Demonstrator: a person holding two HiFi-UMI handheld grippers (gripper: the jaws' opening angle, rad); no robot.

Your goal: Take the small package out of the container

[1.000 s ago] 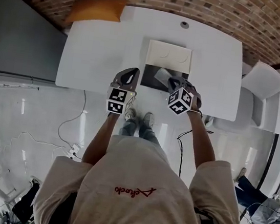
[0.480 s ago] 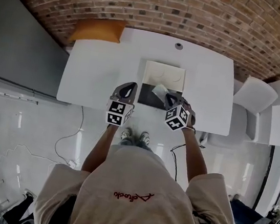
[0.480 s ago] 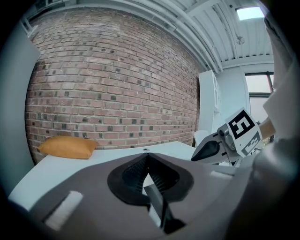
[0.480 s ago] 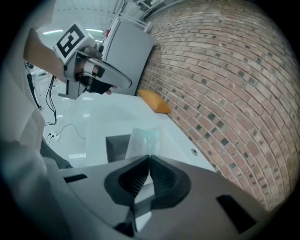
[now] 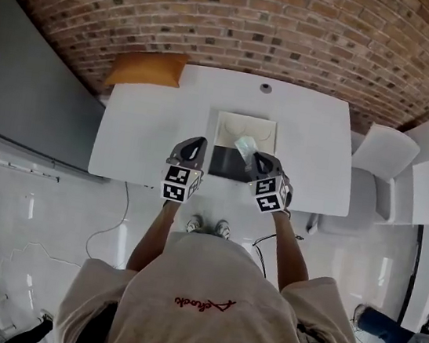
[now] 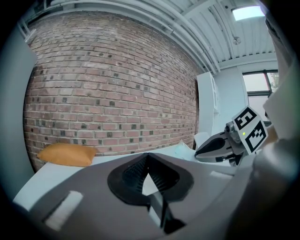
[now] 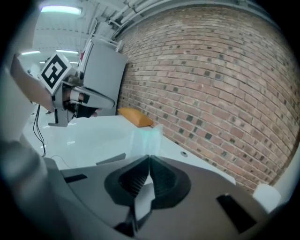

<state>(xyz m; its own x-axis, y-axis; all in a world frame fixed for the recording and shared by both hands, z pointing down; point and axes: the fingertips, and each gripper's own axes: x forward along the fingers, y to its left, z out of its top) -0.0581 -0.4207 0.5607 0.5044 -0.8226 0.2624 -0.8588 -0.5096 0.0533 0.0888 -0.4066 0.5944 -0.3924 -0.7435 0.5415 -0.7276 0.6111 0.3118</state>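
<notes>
Right gripper [image 7: 149, 160] was clamped on the small package [image 7: 147, 136], holding it lifted over the container [image 5: 227, 165] at the tabletop's [image 5: 151, 118] front edge. The left gripper [image 6: 147, 158], closed and empty, hovered alongside, apparently unneeded.

One left claw [image 5: 197, 142], one right claw [image 5: 254, 157], one small package [image 5: 245, 144], one container [image 5: 217, 162], one table [image 5: 148, 134], one orange cushion [image 5: 146, 68].
</notes>
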